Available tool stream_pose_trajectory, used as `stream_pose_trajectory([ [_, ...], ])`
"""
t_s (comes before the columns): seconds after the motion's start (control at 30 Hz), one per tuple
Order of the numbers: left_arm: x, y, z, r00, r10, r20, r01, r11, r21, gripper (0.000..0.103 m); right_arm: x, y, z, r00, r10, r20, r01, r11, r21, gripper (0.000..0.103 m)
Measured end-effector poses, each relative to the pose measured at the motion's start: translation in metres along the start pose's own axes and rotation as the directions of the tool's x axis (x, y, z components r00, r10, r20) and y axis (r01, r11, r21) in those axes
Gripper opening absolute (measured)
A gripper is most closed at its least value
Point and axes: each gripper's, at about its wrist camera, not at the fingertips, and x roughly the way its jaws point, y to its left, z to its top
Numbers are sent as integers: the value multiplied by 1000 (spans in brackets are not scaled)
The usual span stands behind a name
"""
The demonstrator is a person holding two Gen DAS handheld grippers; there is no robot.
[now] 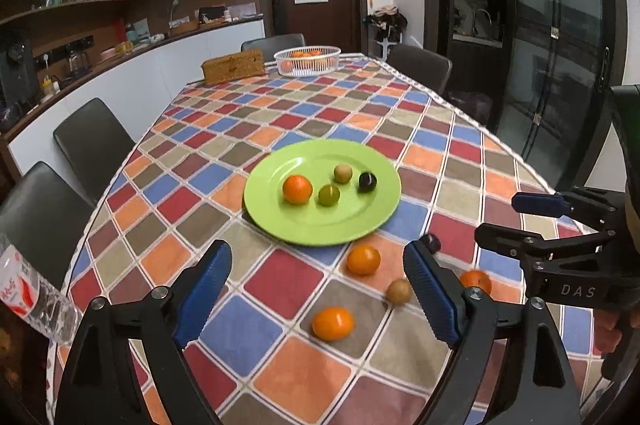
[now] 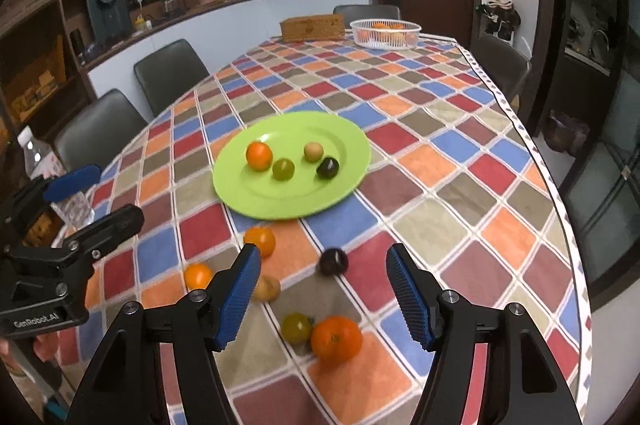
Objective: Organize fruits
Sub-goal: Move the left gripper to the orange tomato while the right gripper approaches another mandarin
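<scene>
A green plate (image 1: 360, 221) (image 2: 344, 141) lies mid-table holding an orange (image 1: 297, 189), a green fruit (image 1: 329, 194), a tan fruit (image 1: 343, 173) and a dark plum (image 1: 367, 182). Loose fruit lies in front of it: oranges (image 1: 363, 259) (image 1: 333, 323) (image 2: 336, 339), a tan fruit (image 1: 398, 291), a dark plum (image 2: 333, 260) and a green fruit (image 2: 296, 328). My left gripper (image 1: 318, 293) is open and empty above the loose oranges. My right gripper (image 2: 323, 295) is open and empty above the plum, green fruit and orange.
A white basket (image 1: 307, 60) with oranges and a woven box (image 1: 233, 65) stand at the table's far end. Dark chairs (image 1: 94, 141) line the left side. A plastic bottle (image 1: 36, 299) stands at the near left edge. The checked tablecloth (image 2: 460, 193) covers the table.
</scene>
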Motion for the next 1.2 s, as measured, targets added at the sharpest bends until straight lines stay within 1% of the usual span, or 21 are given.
stream_pose_trajectory([
  [0.33, 16, -4, -28, 996, -14, -92, 12, 1000, -13, 88, 14, -3, -32, 992, -11, -129, 11, 1000, 4, 66],
  [0.47, 26, -2, -34, 990, -19, -136, 15, 999, -31, 88, 21, -3, -41, 983, -18, -184, 16, 1000, -14, 66],
  [0.63, 37, -2, -40, 984, -15, -177, 10, 999, -33, 88, 34, -2, -51, 968, -32, -247, 21, 999, -47, 66],
  [0.93, 56, 2, -53, 972, -20, -236, 11, 999, -40, 88, 52, -2, -57, 950, -67, -305, 40, 995, -95, 66],
  [1.07, 66, 4, -56, 966, -36, -255, 24, 998, -50, 87, 57, 0, -57, 945, -83, -315, 46, 991, -123, 65],
  [1.17, 73, 4, -56, 963, -42, -267, 29, 998, -54, 83, 62, 1, -57, 943, -88, -321, 46, 990, -136, 65],
  [1.2, 75, 4, -56, 962, -43, -270, 29, 998, -54, 80, 63, 0, -57, 942, -87, -323, 44, 990, -137, 64],
])
